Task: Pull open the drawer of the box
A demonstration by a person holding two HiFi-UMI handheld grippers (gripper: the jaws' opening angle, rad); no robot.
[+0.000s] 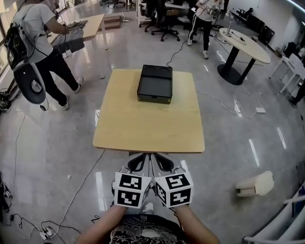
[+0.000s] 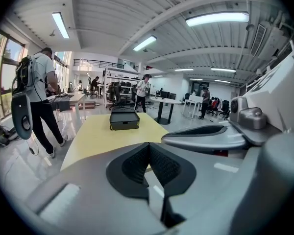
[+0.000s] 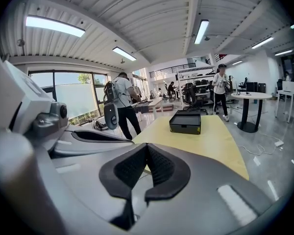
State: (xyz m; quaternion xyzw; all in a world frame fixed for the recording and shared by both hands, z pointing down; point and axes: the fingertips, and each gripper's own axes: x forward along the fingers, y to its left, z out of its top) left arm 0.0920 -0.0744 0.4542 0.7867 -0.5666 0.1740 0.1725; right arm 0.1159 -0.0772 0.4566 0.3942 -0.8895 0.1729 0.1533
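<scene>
A flat black box [image 1: 155, 84] lies on the far half of the yellow table [image 1: 142, 128], its drawer front facing me; it also shows as the box [image 2: 124, 119] in the left gripper view and the box [image 3: 185, 122] in the right gripper view. My left gripper [image 1: 137, 162] and right gripper [image 1: 163, 162] hang side by side just short of the table's near edge, well away from the box. In the left gripper view the gripper [image 2: 148, 145] has its jaws together with nothing between them. The right gripper [image 3: 147, 146] is likewise shut and empty.
A person with a backpack [image 1: 38, 44] stands left of the table by a desk. Another person [image 1: 206, 14] walks at the back near a round white table [image 1: 243, 46]. Office chairs [image 1: 162, 14] stand behind. Cables trail on the floor; a white bin [image 1: 254, 184] lies at right.
</scene>
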